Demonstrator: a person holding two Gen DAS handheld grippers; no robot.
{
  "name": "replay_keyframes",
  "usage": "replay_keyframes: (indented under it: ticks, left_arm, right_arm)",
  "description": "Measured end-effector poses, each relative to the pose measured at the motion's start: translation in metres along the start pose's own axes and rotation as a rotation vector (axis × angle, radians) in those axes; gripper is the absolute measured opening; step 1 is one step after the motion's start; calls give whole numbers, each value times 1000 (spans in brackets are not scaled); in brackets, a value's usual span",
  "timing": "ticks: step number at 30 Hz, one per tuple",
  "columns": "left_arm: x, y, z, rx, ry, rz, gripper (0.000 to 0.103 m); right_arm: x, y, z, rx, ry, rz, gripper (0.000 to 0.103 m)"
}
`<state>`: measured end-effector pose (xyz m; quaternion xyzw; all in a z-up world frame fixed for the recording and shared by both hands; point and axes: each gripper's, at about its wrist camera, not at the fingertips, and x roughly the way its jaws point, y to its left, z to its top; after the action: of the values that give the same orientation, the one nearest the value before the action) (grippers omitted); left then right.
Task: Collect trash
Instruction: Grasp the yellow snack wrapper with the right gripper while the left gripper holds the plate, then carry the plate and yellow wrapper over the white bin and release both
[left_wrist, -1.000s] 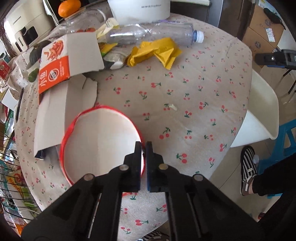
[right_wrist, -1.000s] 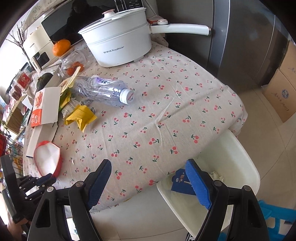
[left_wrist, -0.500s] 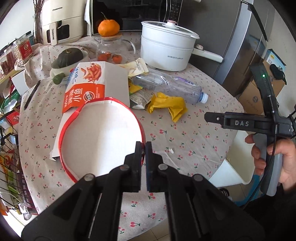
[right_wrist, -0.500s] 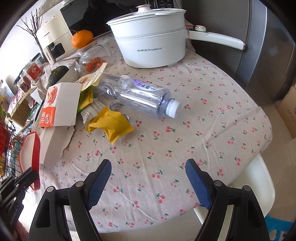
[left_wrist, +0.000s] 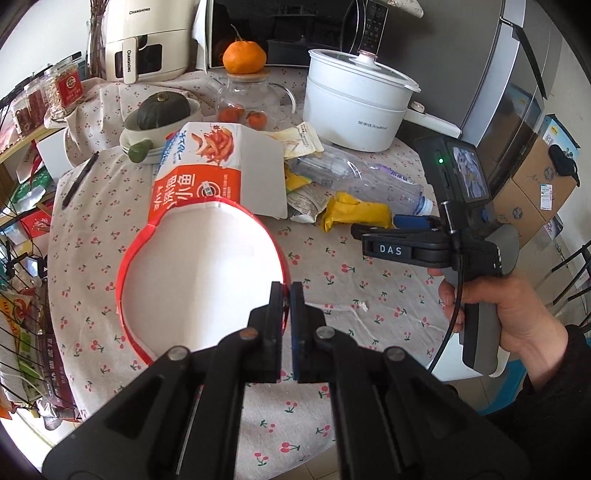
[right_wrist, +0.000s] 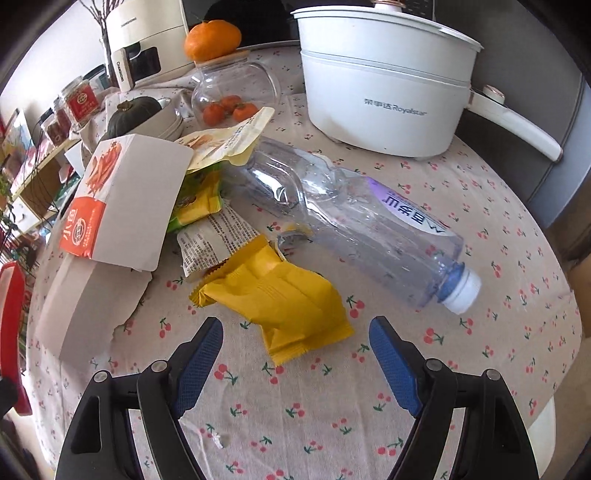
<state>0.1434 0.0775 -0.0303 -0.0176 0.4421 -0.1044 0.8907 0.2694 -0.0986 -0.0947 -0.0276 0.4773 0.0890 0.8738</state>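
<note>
My left gripper (left_wrist: 287, 291) is shut on the rim of a red-edged white paper container (left_wrist: 207, 280) and holds it up over the table. My right gripper (right_wrist: 295, 339) is open and empty, hovering just in front of a yellow wrapper (right_wrist: 280, 295). Beyond the wrapper lie a crushed clear plastic bottle (right_wrist: 351, 218), an orange-and-white carton (right_wrist: 122, 199) and more snack wrappers (right_wrist: 218, 229). The right gripper (left_wrist: 417, 225) also shows in the left wrist view, near the yellow wrapper (left_wrist: 358, 214).
A white electric pot (right_wrist: 380, 77), a glass jar (right_wrist: 236, 88) with an orange on its lid, a squash in bowls (left_wrist: 162, 110) and an air fryer (left_wrist: 144, 40) stand at the back. A pen (left_wrist: 79, 181) lies at the left. A white chair (right_wrist: 543, 435) sits beside the table edge.
My left gripper has lifted and tilted the red-edged container up off the table. My right gripper has moved in over the table toward the yellow wrapper, still open.
</note>
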Motion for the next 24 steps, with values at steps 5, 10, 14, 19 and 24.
replay_keyframes:
  ticks: [5,10,14,19,24]
  left_arm:
    - [0,1,0,-11,-3,7,4]
    - [-2,2,-1,-14,-5,8,4]
    - [-6,2,-3,-19,-12,-4,4]
    - [-12,-11,-2,-1,-30,-27,4]
    - [-15,-37,-1,41,-42,-59,4]
  right_arm:
    - [9,4,-4,-38,32,30,26]
    - [-11,4,-6,-56,10,54,19]
    - [-40,3,-9,-61,-13,72,18]
    - [-82,-17,-17,-34,-34,97,18]
    - [-121,-46,-40,-17,-57,71,18]
